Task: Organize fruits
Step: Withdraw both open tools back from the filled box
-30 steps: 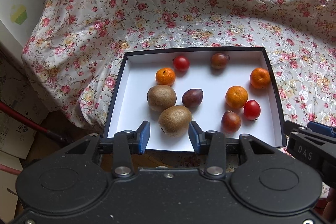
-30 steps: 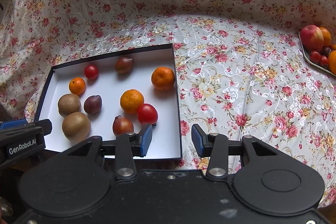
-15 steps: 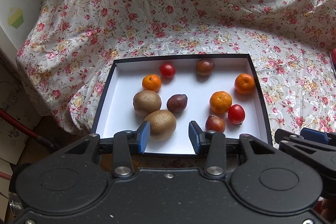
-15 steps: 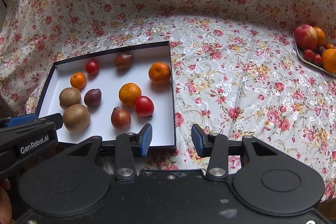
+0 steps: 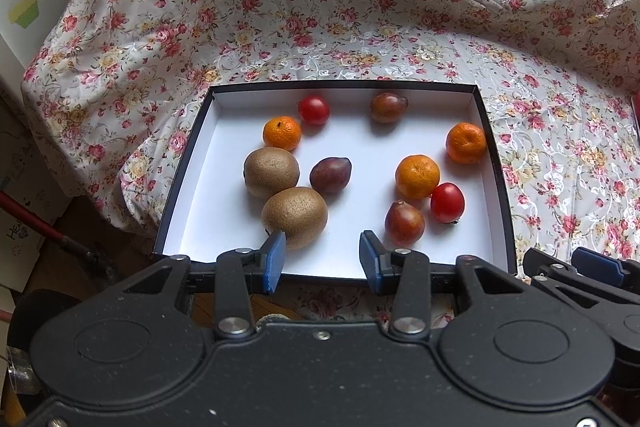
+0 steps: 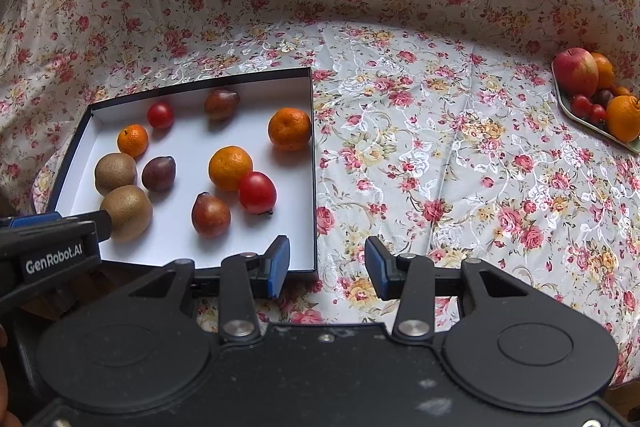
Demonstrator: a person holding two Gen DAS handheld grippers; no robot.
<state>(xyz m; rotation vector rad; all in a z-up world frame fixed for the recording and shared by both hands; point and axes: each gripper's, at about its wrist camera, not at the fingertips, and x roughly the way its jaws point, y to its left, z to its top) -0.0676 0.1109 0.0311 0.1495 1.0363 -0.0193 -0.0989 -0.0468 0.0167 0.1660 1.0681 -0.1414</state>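
A shallow white box with a dark rim [image 5: 496, 171] [image 6: 313, 163] lies on the floral cloth. In it are two kiwis [image 5: 294, 217] [image 6: 126, 213], three mandarins [image 5: 417, 175] [image 6: 231, 167], two red tomatoes [image 5: 447, 202] [image 6: 257, 192] and three dark plums [image 5: 330, 175] [image 6: 211, 215]. My left gripper [image 5: 320, 259] is open and empty at the box's near edge, its left finger just in front of the near kiwi. My right gripper [image 6: 326, 265] is open and empty over the box's near right corner.
A tray [image 6: 568, 107] at the far right holds an apple [image 6: 576, 71], oranges and small tomatoes. The floral cloth [image 6: 440, 147] covers the table and drapes up behind. Boxes and a red hose [image 5: 36, 223] lie off the table's left edge.
Both grippers have drawn back and shifted left, so the box sits further right and further off in both views. Nothing was grasped; the fruits have not moved.
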